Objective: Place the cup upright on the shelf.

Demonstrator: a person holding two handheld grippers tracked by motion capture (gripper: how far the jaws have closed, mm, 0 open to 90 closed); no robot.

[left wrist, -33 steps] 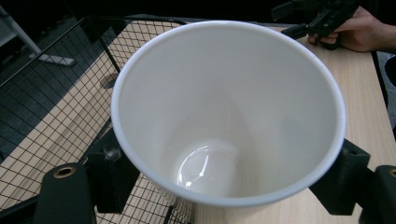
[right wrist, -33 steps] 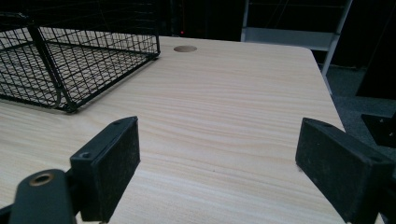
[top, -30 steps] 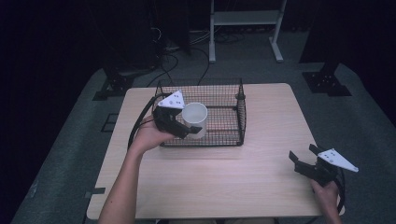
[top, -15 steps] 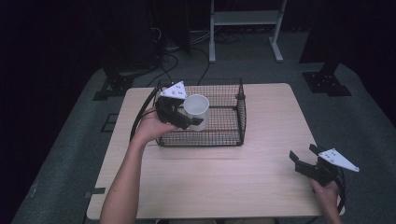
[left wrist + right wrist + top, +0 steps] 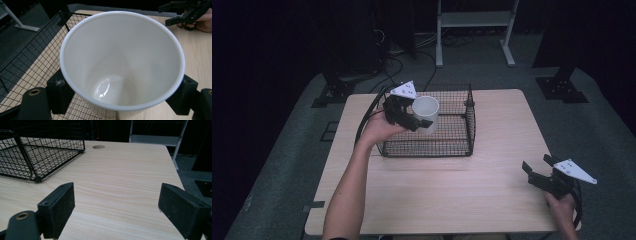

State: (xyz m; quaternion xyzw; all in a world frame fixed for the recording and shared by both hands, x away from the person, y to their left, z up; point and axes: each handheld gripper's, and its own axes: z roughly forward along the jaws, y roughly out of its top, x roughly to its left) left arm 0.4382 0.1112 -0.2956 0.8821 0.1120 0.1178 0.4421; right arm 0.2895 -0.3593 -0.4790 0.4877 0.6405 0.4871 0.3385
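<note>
my left gripper (image 5: 416, 116) is clamped on the white cup (image 5: 426, 114), one jaw on each side of its wall just under the rim. in the left gripper view the cup (image 5: 122, 62) is open toward the camera and looks empty. from above, i hold it tilted over the left part of the wire basket (image 5: 462, 145), at about 11 o'clock on the table (image 5: 447, 190), and i cannot tell whether its base touches the mesh floor. my right gripper (image 5: 546, 174) rests at about 4 o'clock near the table's right edge, jaws wide apart with nothing between them and bare wood ahead; the basket (image 5: 37, 152) sits off at its 10 o'clock.

i judge the step in hand to be carrying the cup at the basket. the next move calls for keeping the clamp firm, keeping the cup's base clear of the basket's wire wall, and holding the cup level before i let go.
</note>
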